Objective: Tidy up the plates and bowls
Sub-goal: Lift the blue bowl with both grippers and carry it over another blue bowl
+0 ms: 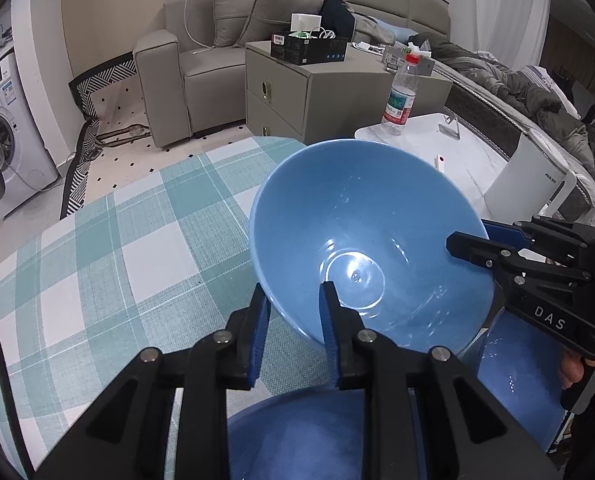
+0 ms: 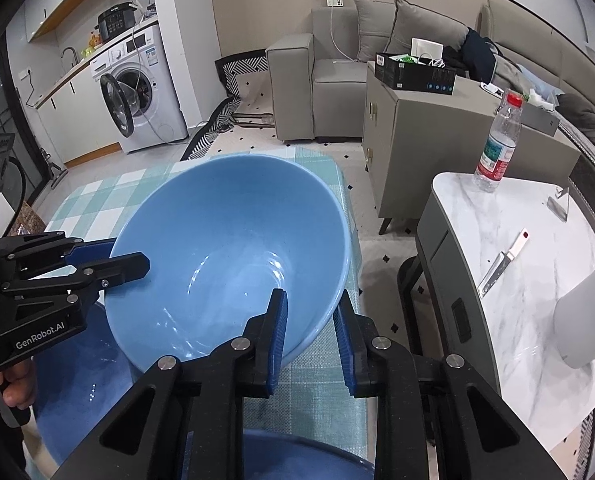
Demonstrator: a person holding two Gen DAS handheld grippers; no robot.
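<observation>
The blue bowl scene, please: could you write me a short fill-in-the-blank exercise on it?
1. Both grippers grip the rim of the light blue ___.
2. The tablecloth under it is ___-patterned.
3. The bottle has a ___ cap.
4. A ___ lies on the marble table.

Missing words: bowl; check; red; knife

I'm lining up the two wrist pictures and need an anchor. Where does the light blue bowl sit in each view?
Left wrist view: the light blue bowl fills the centre right, tilted, its near rim between the left gripper fingers.
Right wrist view: the light blue bowl sits centre left, its right rim between the right gripper fingers.
Shared landmark: the water bottle with a red cap on the white marble table.
</observation>
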